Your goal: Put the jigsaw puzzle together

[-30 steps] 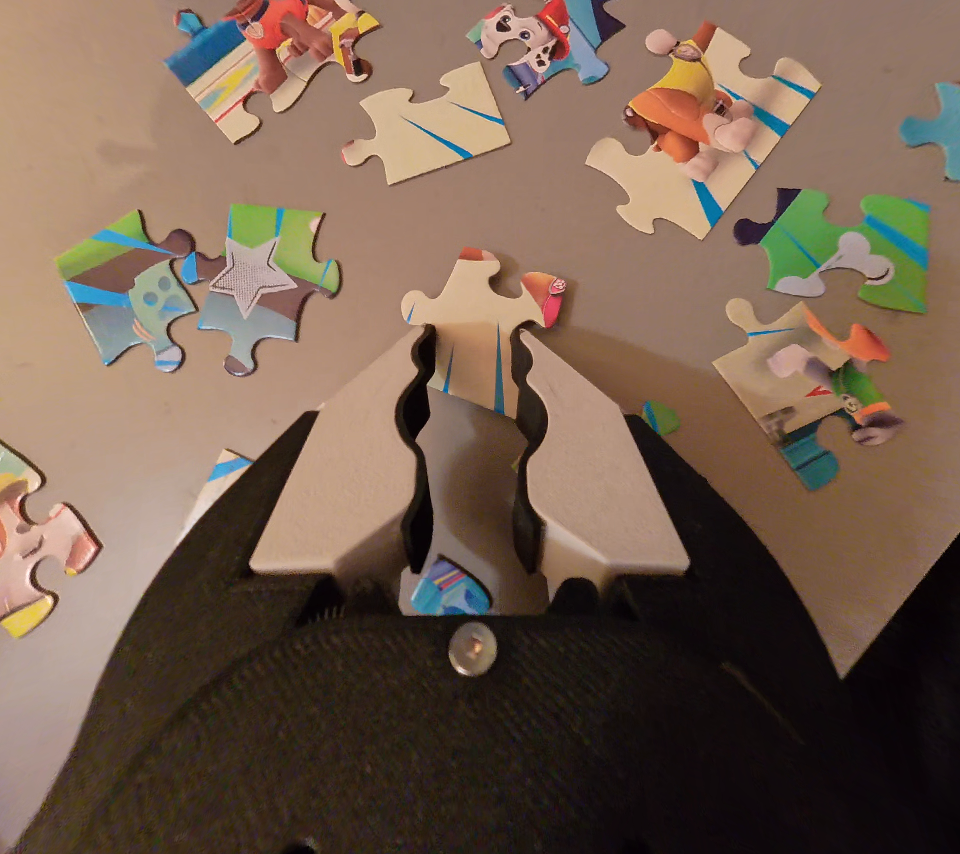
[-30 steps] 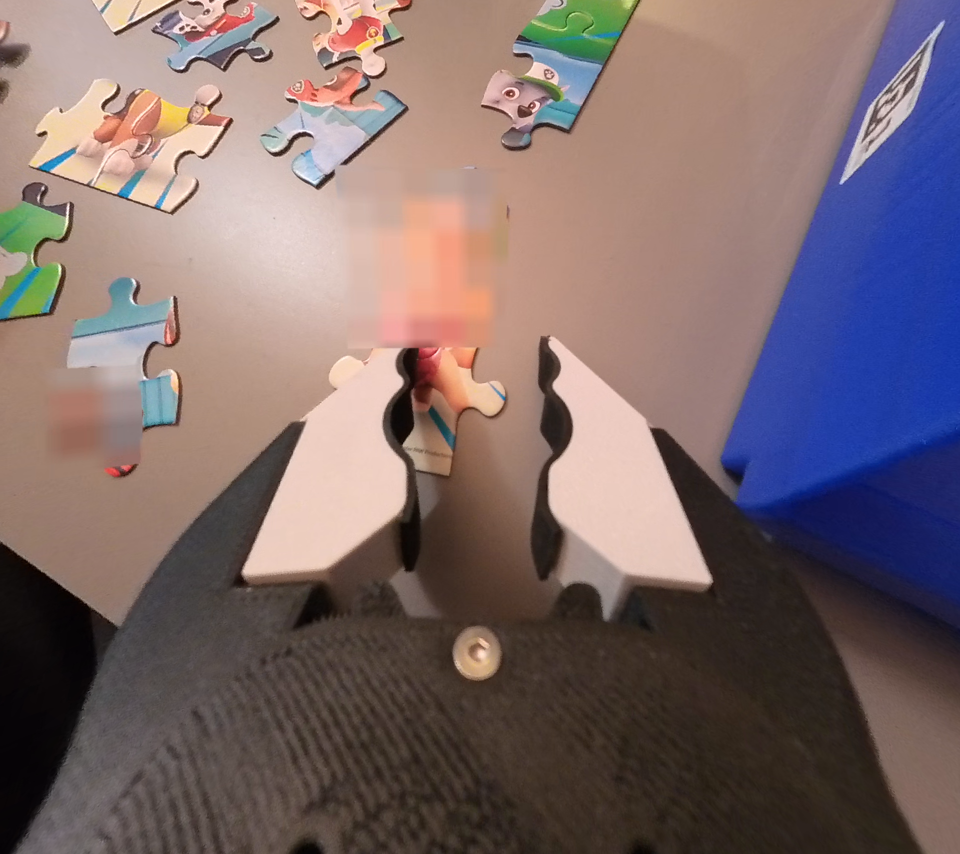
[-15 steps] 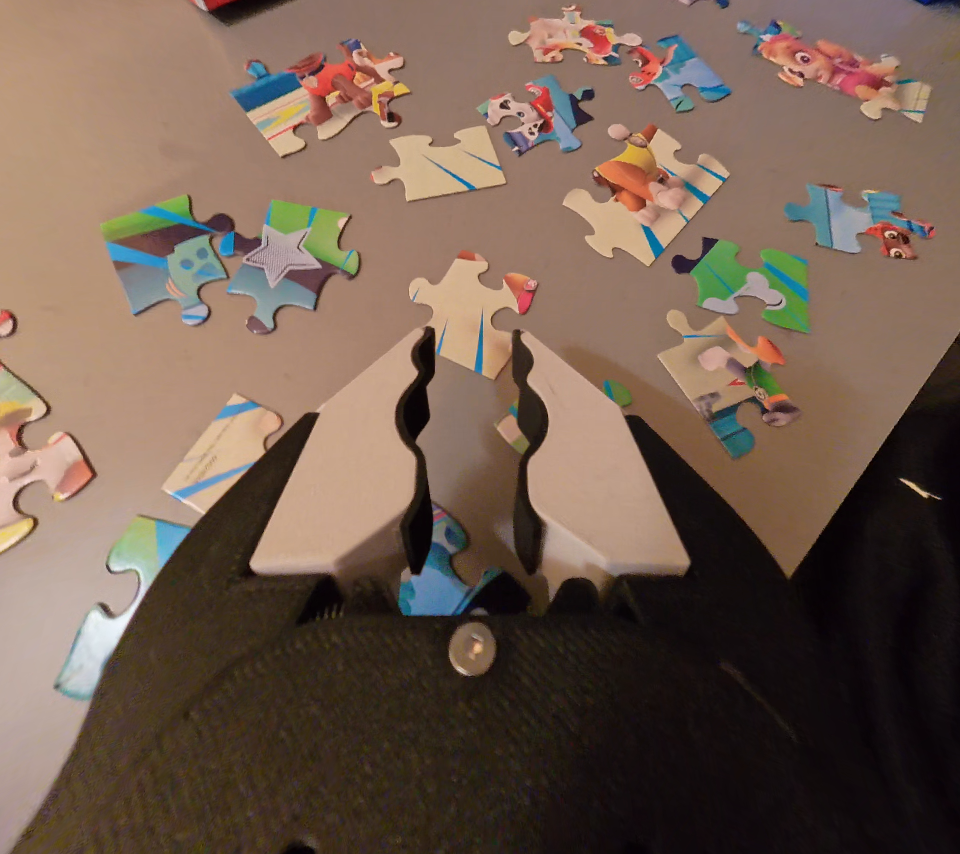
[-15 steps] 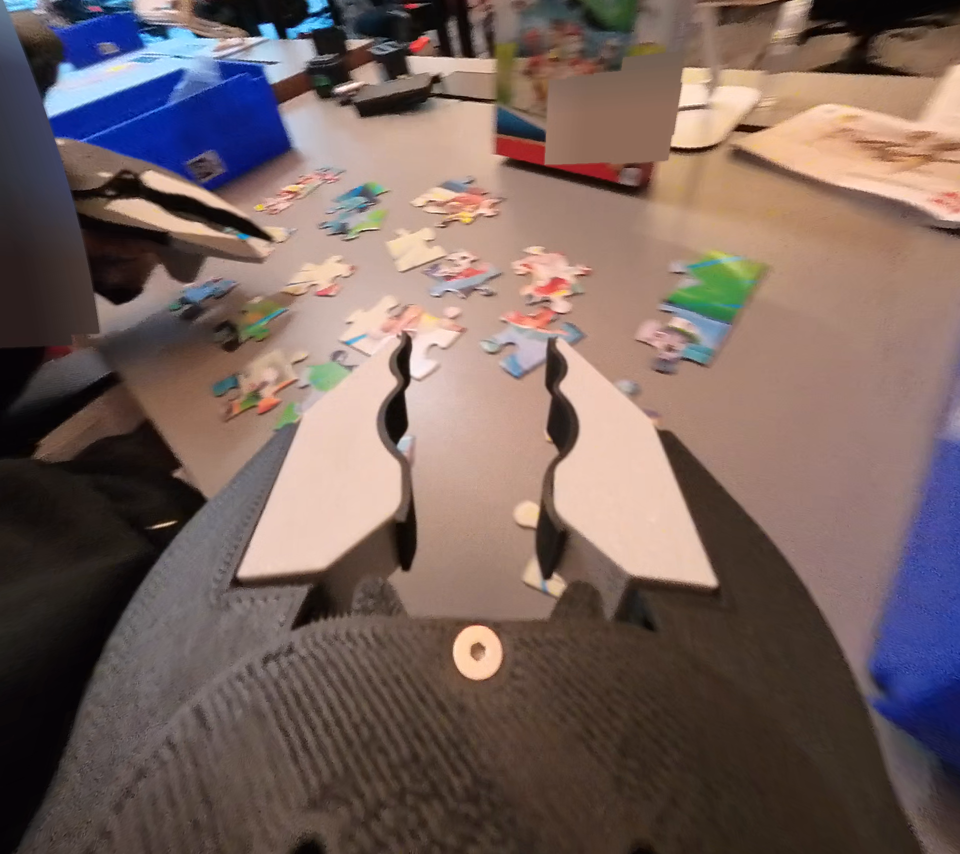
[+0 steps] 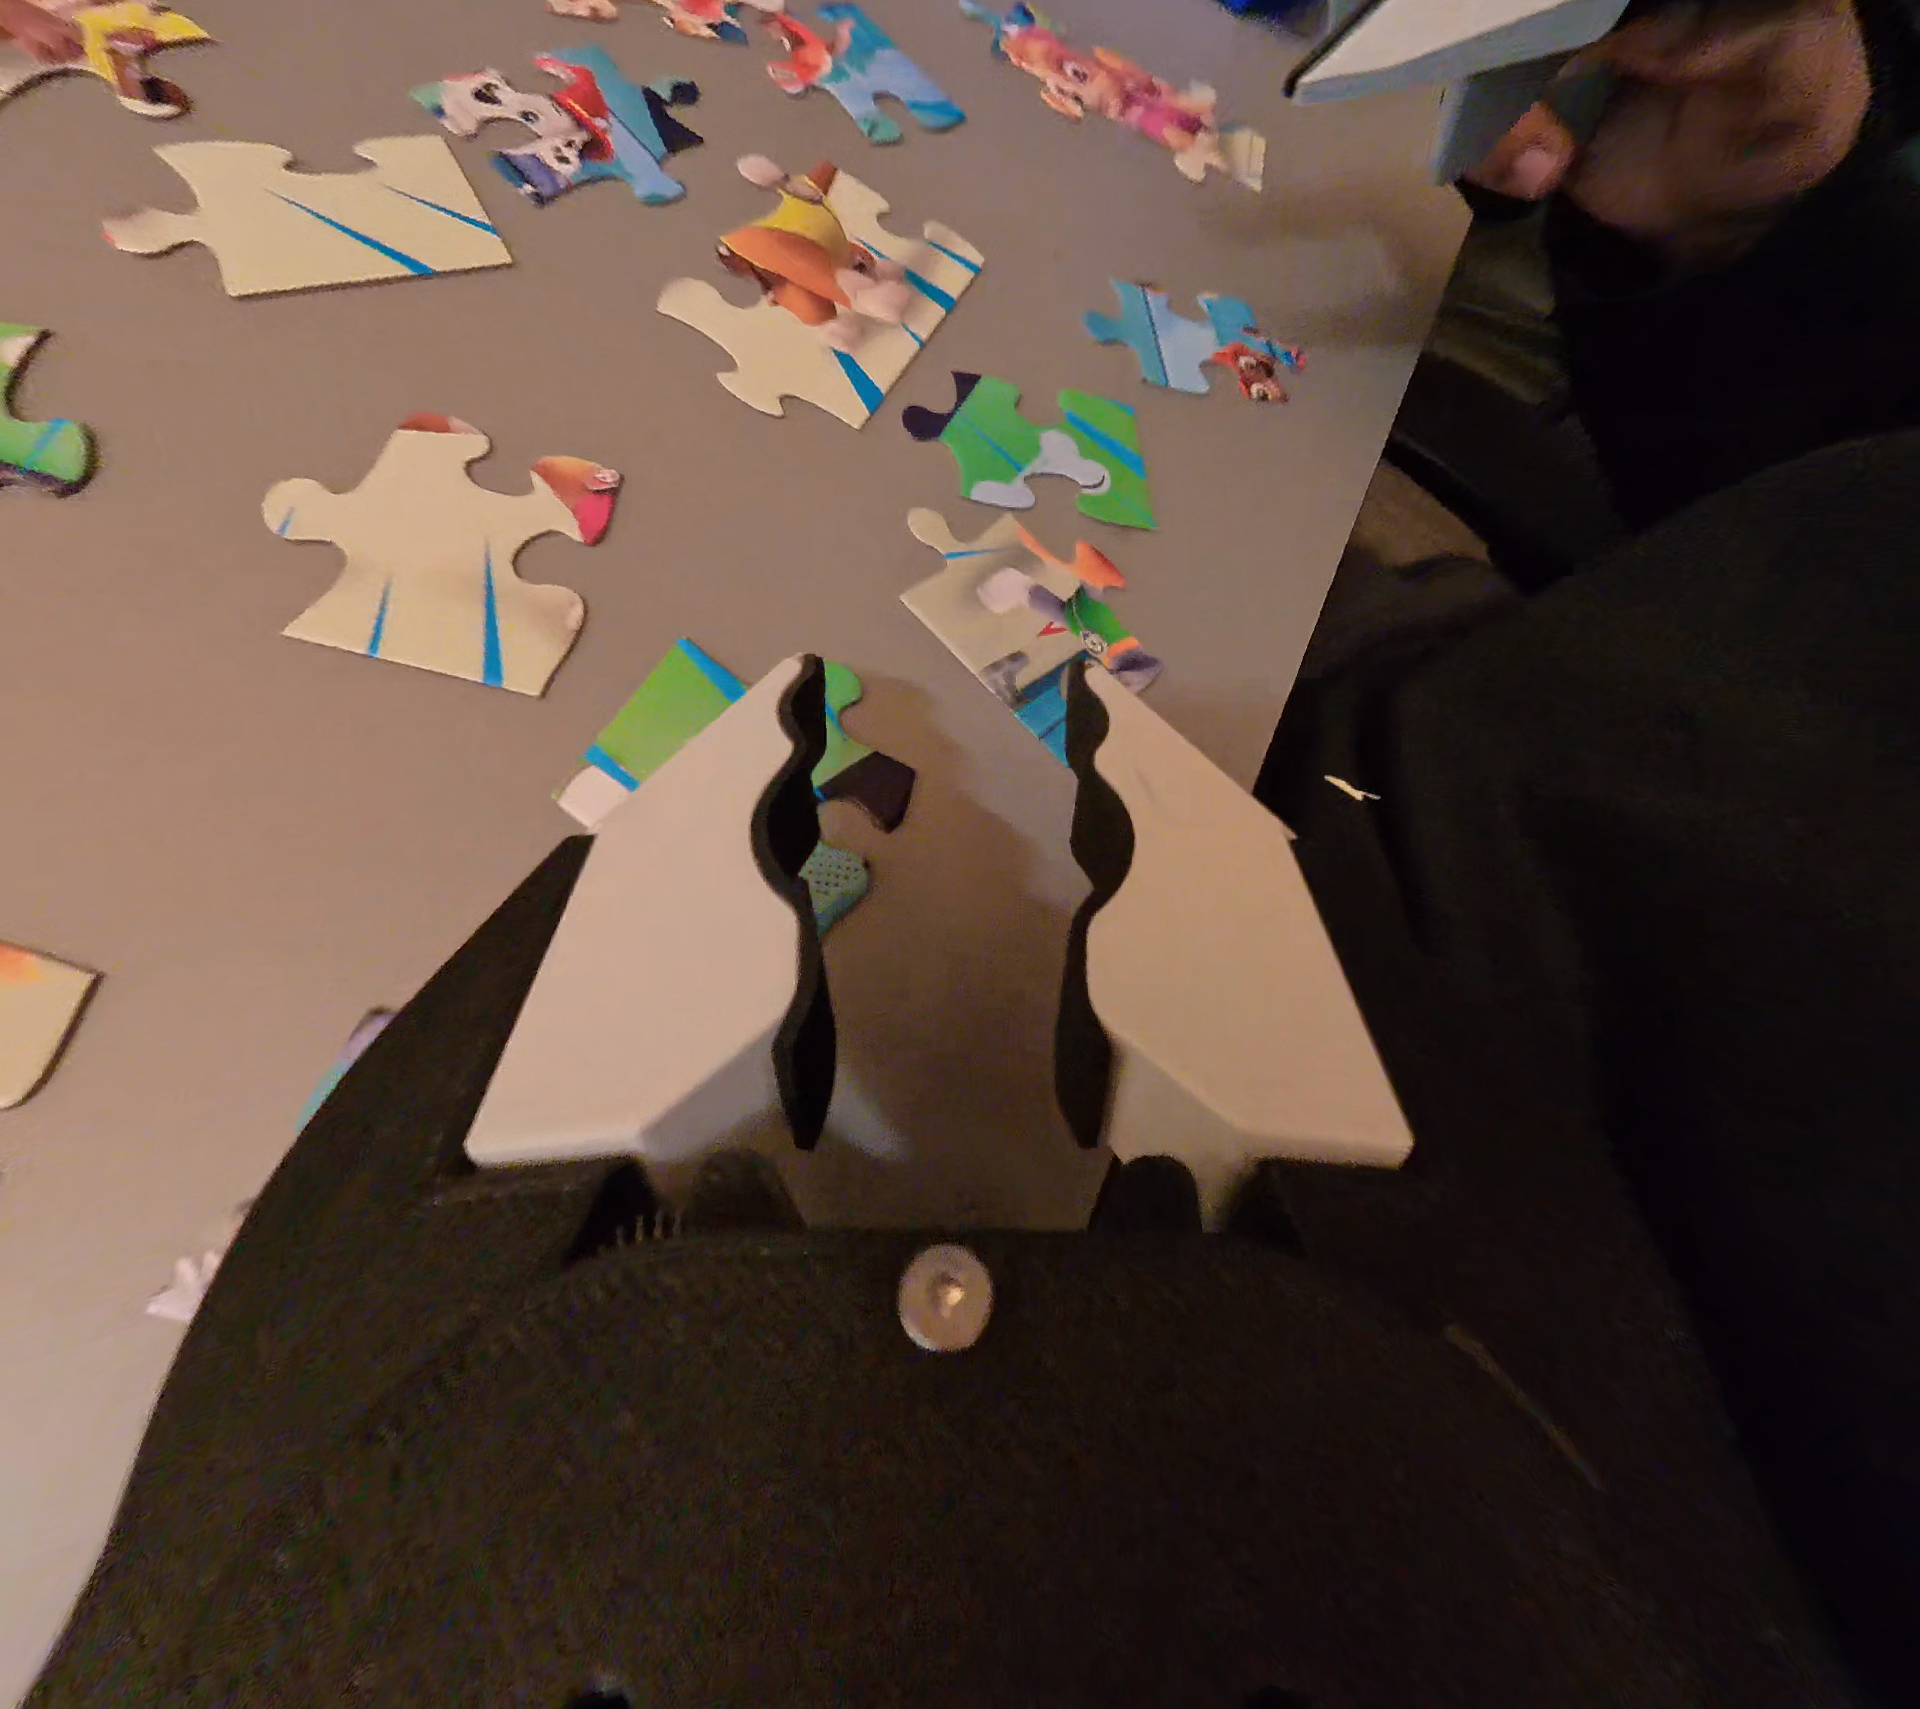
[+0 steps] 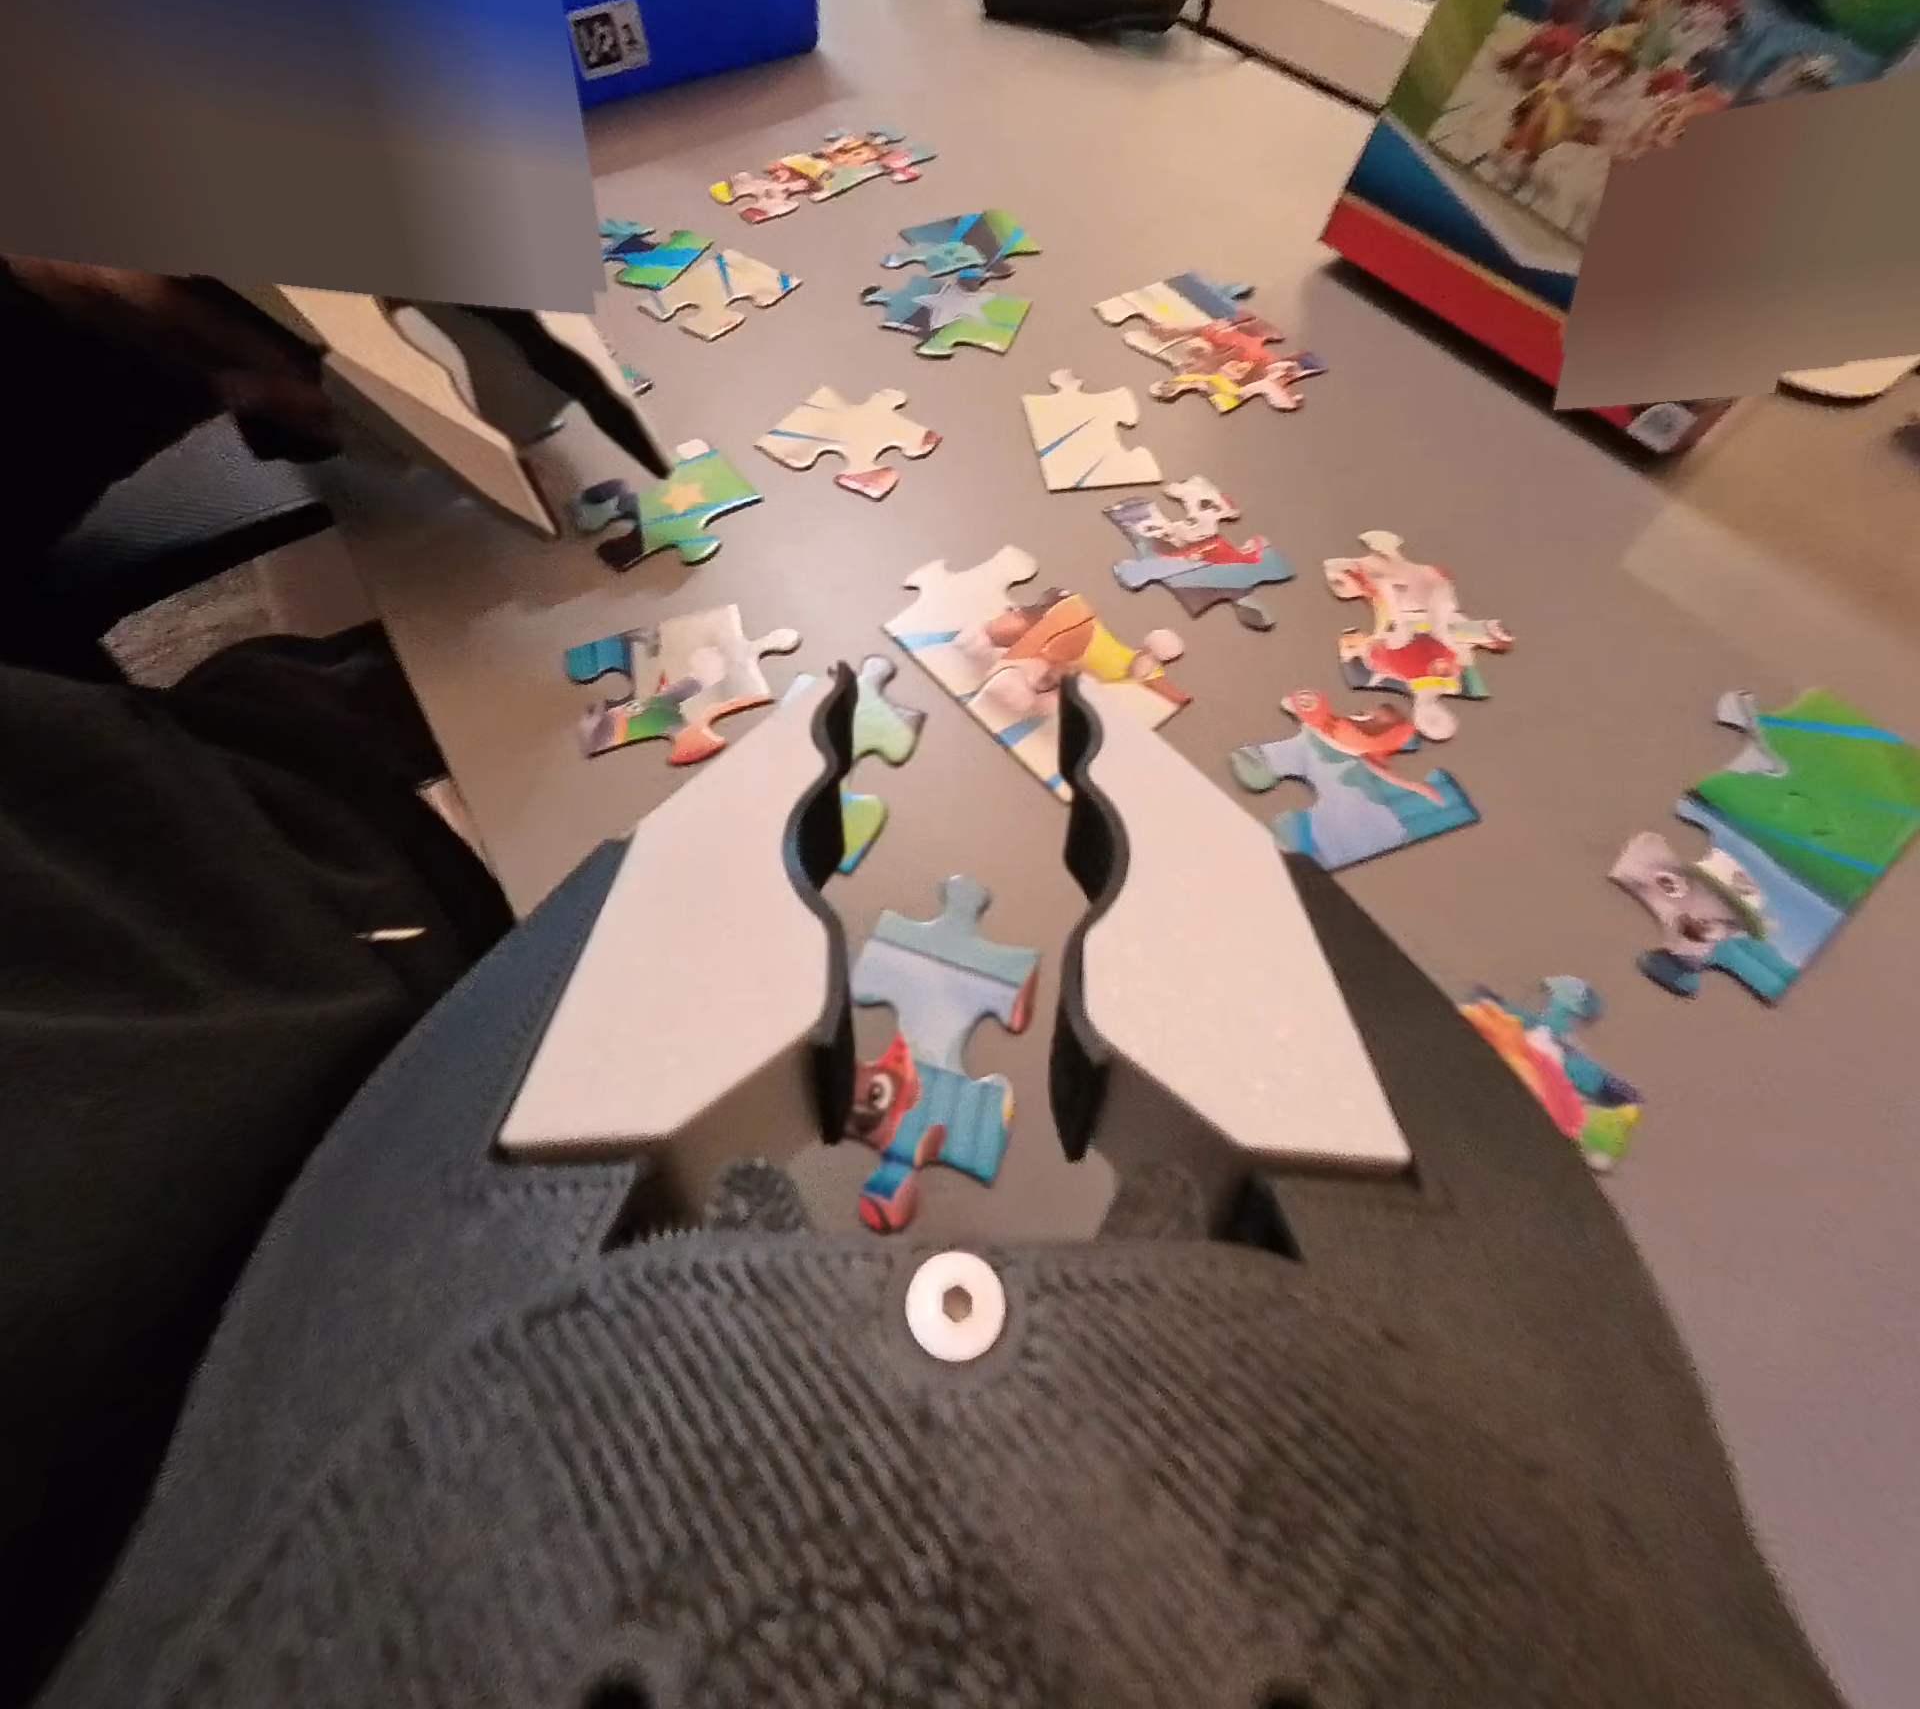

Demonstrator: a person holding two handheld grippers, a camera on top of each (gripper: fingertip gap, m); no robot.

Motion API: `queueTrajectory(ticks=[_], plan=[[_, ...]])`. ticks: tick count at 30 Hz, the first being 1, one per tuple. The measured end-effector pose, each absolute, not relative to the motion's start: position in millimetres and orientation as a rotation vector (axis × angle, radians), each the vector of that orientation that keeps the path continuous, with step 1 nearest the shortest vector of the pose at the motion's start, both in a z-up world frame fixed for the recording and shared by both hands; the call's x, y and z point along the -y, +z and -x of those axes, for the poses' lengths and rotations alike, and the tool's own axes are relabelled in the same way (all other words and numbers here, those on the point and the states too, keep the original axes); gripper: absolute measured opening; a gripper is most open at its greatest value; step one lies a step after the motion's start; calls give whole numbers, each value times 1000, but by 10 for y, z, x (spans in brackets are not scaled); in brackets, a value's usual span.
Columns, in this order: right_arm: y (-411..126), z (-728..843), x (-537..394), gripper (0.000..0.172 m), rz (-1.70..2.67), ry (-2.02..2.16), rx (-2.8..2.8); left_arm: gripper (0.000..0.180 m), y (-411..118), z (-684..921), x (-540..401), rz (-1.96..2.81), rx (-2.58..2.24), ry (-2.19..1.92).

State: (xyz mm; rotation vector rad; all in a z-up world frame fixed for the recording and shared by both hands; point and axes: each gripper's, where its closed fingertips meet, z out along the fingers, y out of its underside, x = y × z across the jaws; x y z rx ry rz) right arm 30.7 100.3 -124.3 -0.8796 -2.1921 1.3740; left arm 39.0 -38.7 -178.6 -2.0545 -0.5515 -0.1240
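Both tongs stand apart and grip nothing: the left tongs (image 5: 940,703) hover low over a green piece (image 5: 665,714) near the table (image 5: 208,807) edge, the right tongs (image 6: 956,703) higher, above a blue piece (image 6: 940,1015). The flat, thin pieces could slide or slip off that near edge if nudged. All are glossy cartoon-printed card, scattered singly or in joined pairs.
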Motion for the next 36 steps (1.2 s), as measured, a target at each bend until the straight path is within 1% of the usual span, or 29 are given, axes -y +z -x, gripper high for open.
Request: queueTrajectory(ticks=[4,9,15,22,25,28,30,36], plan=[[-1482,-503,-758,38,863,1363,2335,46,-1828,-482,290,2092,498,-117],[-1843,-724,-781,38,839,1147,2458,44,-1795,-557,283,2100,481,-107],[-1754,-949,-477,37,869,1405,2487,42,-1848,-754,160,2113,465,-156],[-1718,-939,-218,36,831,1470,2479,43,-1919,-786,157,2165,478,-102],[-1752,-838,-138,41,896,1490,2478,41,-1932,-764,172,2164,497,-105],[-1849,-790,-48,51,956,1495,2534,40,-1975,-759,188,2194,495,-82],[-1921,-757,-29,55,986,1464,2554,39,-2001,-745,201,2210,502,-66],[-1991,-805,-20,56,988,1412,2591,32,-2059,-685,222,2227,530,-31]])
